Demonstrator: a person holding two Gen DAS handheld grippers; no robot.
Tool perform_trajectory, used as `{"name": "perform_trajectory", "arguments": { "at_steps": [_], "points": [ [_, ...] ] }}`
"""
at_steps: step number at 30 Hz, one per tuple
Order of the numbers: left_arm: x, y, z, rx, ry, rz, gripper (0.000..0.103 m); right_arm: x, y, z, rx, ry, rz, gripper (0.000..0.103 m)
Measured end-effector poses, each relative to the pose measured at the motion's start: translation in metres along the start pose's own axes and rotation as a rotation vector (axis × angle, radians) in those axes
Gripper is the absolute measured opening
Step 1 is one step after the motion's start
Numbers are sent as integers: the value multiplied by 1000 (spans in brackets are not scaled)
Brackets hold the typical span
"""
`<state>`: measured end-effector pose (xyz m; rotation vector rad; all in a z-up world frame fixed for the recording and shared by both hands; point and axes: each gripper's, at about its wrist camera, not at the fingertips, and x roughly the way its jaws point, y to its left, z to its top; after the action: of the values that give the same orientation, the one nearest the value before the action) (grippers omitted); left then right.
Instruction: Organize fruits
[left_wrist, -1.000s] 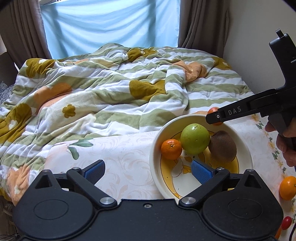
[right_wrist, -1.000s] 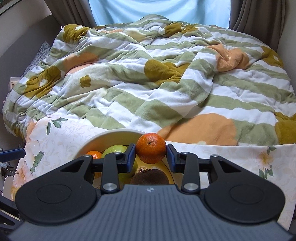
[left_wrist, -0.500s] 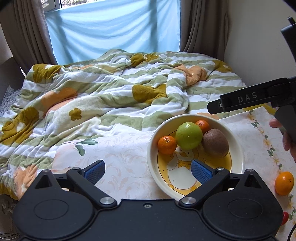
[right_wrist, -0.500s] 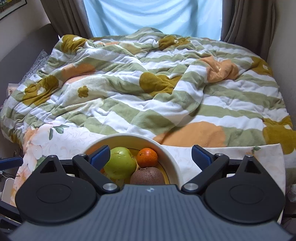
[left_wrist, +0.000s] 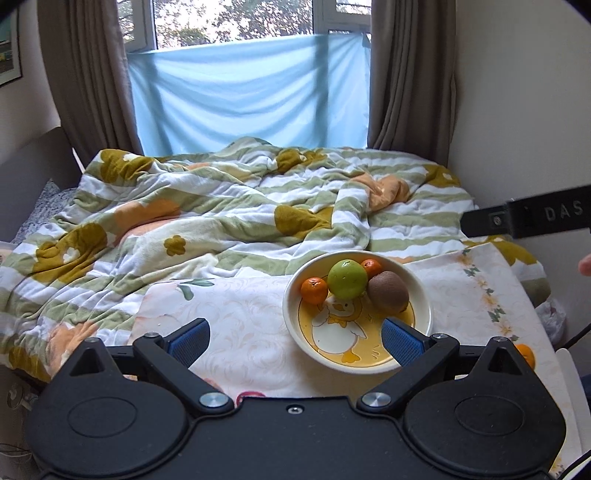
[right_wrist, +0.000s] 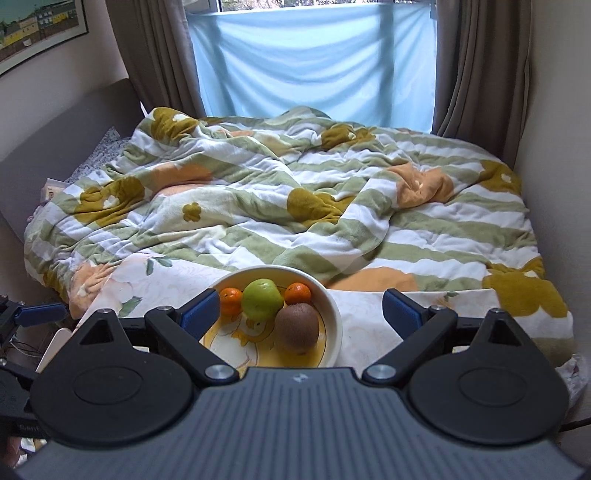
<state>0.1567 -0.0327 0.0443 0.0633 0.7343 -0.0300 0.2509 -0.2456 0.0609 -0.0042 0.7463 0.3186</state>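
Bedside table (left_wrist: 258, 332), floral cloth: bowl (left_wrist: 424, 295) near far edge, now with second orange (right_wrist: 297, 292) beside apple (right_wrist: 262, 299), kiwi (right_wrist: 296, 327) and first orange (right_wrist: 230, 300); right gripper (right_wrist: 299, 310) just opened, withdrawn, empty; left gripper (left_wrist: 295, 338) open, empty; one orange (left_wrist: 526, 354) left at right edge.

Two wrist fisheyes, each behind its own fingers, angled down toward bed and window, left view left of the bowl (left_wrist: 356, 360), right view nearer it — bowl, quilt (right_wrist: 280, 206), curtains (left_wrist: 410, 81) shared.
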Motion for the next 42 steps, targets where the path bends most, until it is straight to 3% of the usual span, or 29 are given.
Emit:
{"name": "perform_trajectory", "arguments": {
  "at_steps": [10, 19, 27, 42],
  "points": [
    [-53, 8, -35, -22, -20, 47, 101, -75, 26, -37, -53, -52, 1, 103],
    [-64, 32, -69, -10, -28, 66, 101, -100, 61, -72, -78, -62, -33, 103],
    [-45, 66, -90, 15, -32, 50, 101, -88, 90, -108, -30, -19, -93, 103],
    [40, 101, -121, 97, -17, 29, 99, -2, 118, -174, 67, 80, -146, 103]
  ]
}}
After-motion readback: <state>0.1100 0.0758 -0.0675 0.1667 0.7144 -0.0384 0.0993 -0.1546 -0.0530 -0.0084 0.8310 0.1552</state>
